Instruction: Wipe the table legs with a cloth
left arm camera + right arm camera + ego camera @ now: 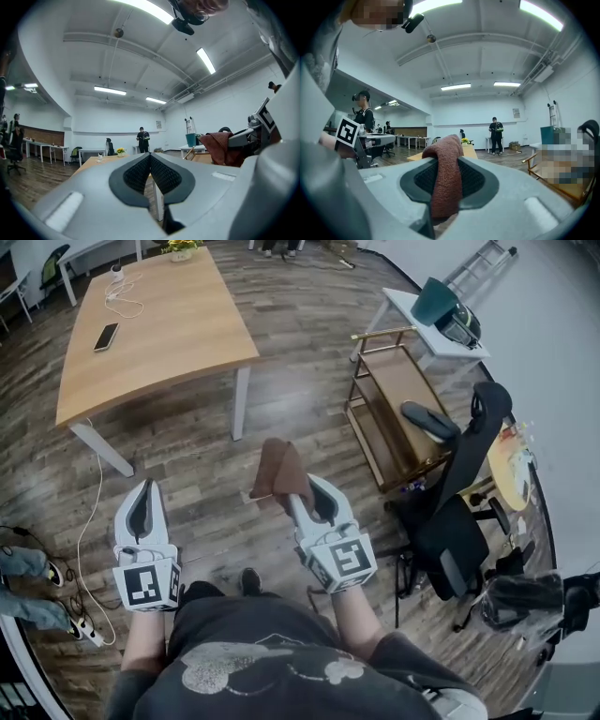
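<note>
A brown cloth (277, 470) is pinched in my right gripper (302, 486), held up in front of me over the wood floor. In the right gripper view the cloth (446, 180) drapes over the shut jaws. My left gripper (145, 491) is level with it at the left, shut and empty; its view shows the black pads (150, 172) pressed together. The wooden table (155, 324) stands ahead, with a white leg (241, 401) nearest me and a slanted white leg (101, 448) at the left. Both grippers are well short of the legs.
A phone (106, 336) and a white cable (124, 298) lie on the table. A gold shelf cart (392, 413), a black office chair (461, 512) and a small white table (427, 322) crowd the right. A cable (89, 521) trails on the floor at the left.
</note>
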